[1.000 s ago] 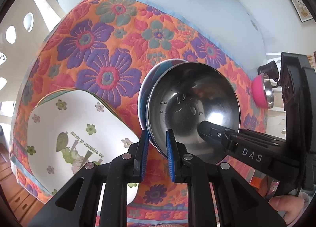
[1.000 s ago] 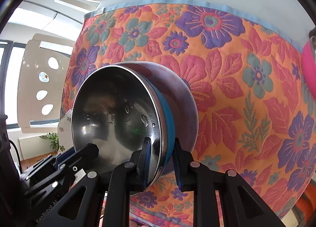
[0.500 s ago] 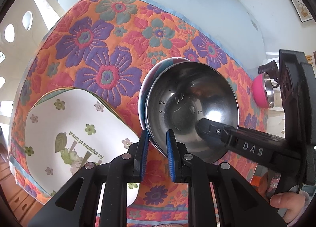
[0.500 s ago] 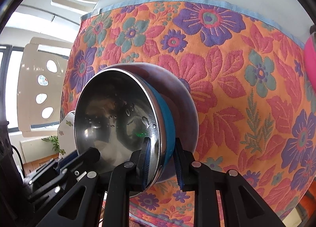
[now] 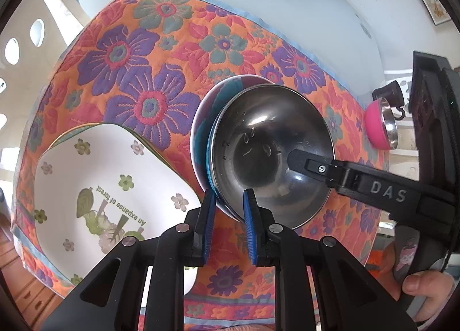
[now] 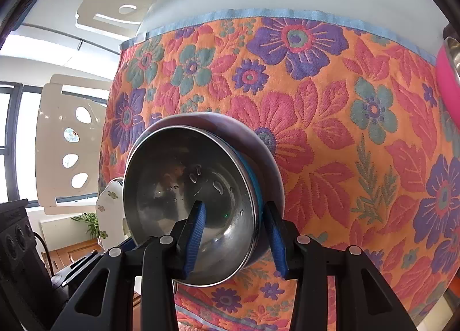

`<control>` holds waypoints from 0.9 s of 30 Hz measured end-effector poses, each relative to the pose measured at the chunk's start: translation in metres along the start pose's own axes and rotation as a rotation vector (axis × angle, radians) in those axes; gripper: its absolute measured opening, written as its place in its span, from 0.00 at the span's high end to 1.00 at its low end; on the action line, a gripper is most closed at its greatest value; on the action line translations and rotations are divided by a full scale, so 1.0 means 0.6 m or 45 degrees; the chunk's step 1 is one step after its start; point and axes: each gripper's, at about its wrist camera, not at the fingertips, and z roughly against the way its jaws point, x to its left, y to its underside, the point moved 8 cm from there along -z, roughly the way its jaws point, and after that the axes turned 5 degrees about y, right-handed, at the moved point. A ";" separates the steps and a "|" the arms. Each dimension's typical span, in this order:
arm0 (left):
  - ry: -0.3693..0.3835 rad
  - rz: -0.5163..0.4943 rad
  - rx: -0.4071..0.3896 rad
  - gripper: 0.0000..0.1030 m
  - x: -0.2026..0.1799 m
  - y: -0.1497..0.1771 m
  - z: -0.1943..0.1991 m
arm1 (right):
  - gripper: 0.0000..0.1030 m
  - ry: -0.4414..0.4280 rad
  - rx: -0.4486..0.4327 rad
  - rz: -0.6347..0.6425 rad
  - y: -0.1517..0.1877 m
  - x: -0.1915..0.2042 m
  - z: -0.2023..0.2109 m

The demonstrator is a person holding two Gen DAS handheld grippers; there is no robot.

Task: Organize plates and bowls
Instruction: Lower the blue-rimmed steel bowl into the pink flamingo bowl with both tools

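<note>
The left gripper [image 5: 228, 221] is pinching the rim of the metal bowl [image 5: 270, 152] sitting in a blue bowl [image 5: 204, 135] on the flowery cloth [image 5: 138, 72]. The right gripper [image 6: 234, 240] is opening around the rim, pads not touching.

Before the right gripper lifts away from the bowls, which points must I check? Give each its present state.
1. Right gripper jaws opening, steel bowl rim between them: ok.
2. Left gripper shut on the steel bowl's rim: ok.
3. Steel bowl nested in the purple bowl: ok.
4. Stack sitting flat on the floral cloth: cannot tell.
5. White plate apart from the stack: ok.
</note>
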 end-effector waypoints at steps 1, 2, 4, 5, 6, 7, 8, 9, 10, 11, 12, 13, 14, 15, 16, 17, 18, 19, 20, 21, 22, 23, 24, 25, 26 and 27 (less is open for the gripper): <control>-0.013 -0.020 -0.002 0.84 -0.002 0.001 0.000 | 0.61 0.001 -0.010 0.000 -0.001 0.000 0.004; -0.015 -0.032 -0.003 0.84 -0.005 0.002 0.001 | 0.60 0.001 -0.018 0.002 -0.001 -0.001 0.008; -0.007 -0.042 0.003 0.84 -0.011 0.004 0.000 | 0.54 0.006 -0.036 0.003 -0.002 -0.001 0.016; -0.007 -0.043 0.007 0.84 -0.012 0.006 -0.002 | 0.54 0.002 -0.041 0.003 -0.002 -0.001 0.019; -0.008 -0.044 0.010 0.84 -0.014 0.007 -0.003 | 0.54 -0.012 -0.043 0.000 -0.002 0.000 0.022; -0.008 -0.045 0.016 0.84 -0.015 0.009 -0.005 | 0.54 -0.024 -0.044 -0.002 -0.002 0.001 0.023; -0.007 -0.045 0.020 0.84 -0.016 0.011 -0.006 | 0.54 -0.022 -0.041 0.002 -0.001 0.001 0.024; -0.005 -0.047 0.022 0.84 -0.018 0.013 -0.005 | 0.54 -0.017 -0.038 0.005 0.001 0.001 0.023; -0.008 -0.051 0.020 0.84 -0.020 0.015 -0.004 | 0.54 -0.015 -0.032 0.007 0.003 0.000 0.022; -0.009 -0.052 0.018 0.84 -0.020 0.015 -0.003 | 0.54 -0.017 -0.027 0.007 0.004 0.001 0.020; -0.007 -0.051 0.017 0.84 -0.021 0.016 -0.003 | 0.54 -0.017 -0.018 0.008 0.007 0.000 0.017; -0.005 -0.049 0.017 0.84 -0.021 0.017 -0.001 | 0.54 -0.020 -0.013 0.008 0.010 -0.001 0.014; -0.005 -0.048 0.015 0.84 -0.021 0.018 0.000 | 0.54 -0.022 -0.014 0.008 0.011 -0.001 0.014; -0.008 -0.047 0.013 0.84 -0.021 0.018 0.002 | 0.54 -0.027 -0.016 0.005 0.012 -0.002 0.014; -0.011 -0.045 0.011 0.84 -0.020 0.019 0.003 | 0.54 -0.034 -0.015 0.001 0.012 -0.001 0.015; -0.012 -0.040 0.010 0.84 -0.020 0.019 0.005 | 0.54 -0.036 -0.015 0.000 0.012 -0.002 0.016; -0.011 -0.033 0.010 0.84 -0.020 0.019 0.007 | 0.54 -0.035 -0.019 0.001 0.013 -0.003 0.019; -0.013 -0.031 0.008 0.84 -0.021 0.018 0.008 | 0.54 -0.036 -0.022 0.001 0.013 -0.003 0.020; -0.017 -0.031 0.007 0.84 -0.021 0.017 0.010 | 0.54 -0.042 -0.024 -0.001 0.013 -0.006 0.023; -0.026 -0.034 0.006 0.84 -0.023 0.017 0.012 | 0.54 -0.048 -0.025 -0.008 0.014 -0.008 0.025; -0.035 -0.042 0.004 0.84 -0.027 0.016 0.014 | 0.54 -0.049 -0.029 -0.014 0.015 -0.012 0.029; -0.040 -0.047 0.004 0.84 -0.030 0.016 0.015 | 0.54 -0.050 -0.033 -0.015 0.016 -0.016 0.033; -0.048 -0.051 0.006 0.83 -0.034 0.015 0.015 | 0.54 -0.052 -0.036 -0.017 0.017 -0.020 0.036; -0.057 -0.050 0.010 0.78 -0.038 0.015 0.015 | 0.54 -0.057 -0.040 -0.021 0.018 -0.026 0.041; -0.059 -0.047 0.011 0.76 -0.043 0.015 0.014 | 0.54 -0.060 -0.042 -0.025 0.019 -0.031 0.045; -0.057 -0.047 0.010 0.76 -0.048 0.014 0.014 | 0.54 -0.064 -0.042 -0.030 0.020 -0.038 0.049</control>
